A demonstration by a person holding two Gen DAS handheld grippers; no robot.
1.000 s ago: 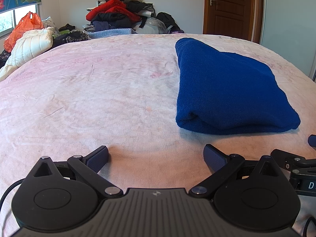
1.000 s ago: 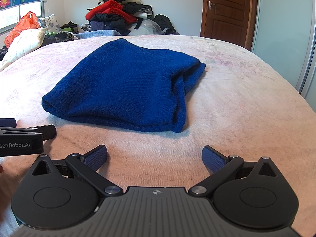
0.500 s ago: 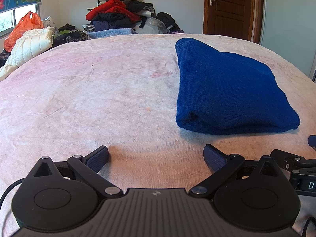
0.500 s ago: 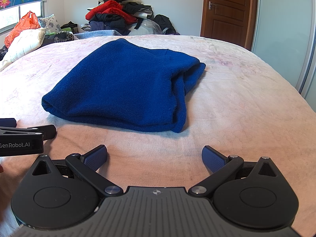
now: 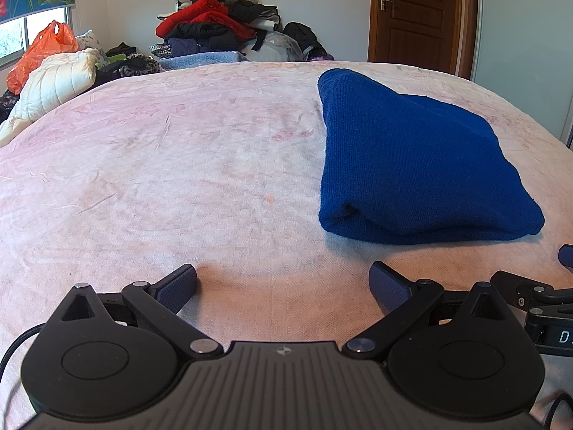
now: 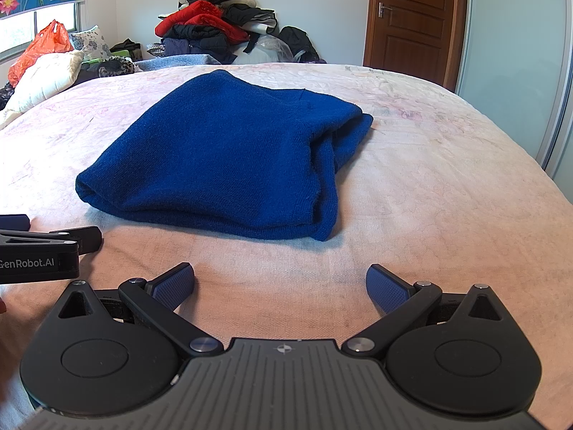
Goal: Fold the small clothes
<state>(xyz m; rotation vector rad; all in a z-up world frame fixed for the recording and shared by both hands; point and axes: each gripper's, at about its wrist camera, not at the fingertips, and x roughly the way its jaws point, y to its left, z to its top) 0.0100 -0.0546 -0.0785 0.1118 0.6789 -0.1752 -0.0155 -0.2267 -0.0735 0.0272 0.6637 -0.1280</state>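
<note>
while both grippers [image 5: 283, 283] [image 6: 281, 283] gape empty, the blue knit garment [image 6: 222, 165] lies folded on the bed [image 5: 161, 179].

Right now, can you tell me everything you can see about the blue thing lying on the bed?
The blue garment is a deep royal-blue knit, soft and fuzzy-looking. It lies folded into a thick, roughly square bundle, with a rounded fold along its near edge and layered edges showing on its right side. It rests flat on the pale pink bedspread, the only thing touching it. Both open grippers, left and right, sit short of it, apart from the cloth.
</note>
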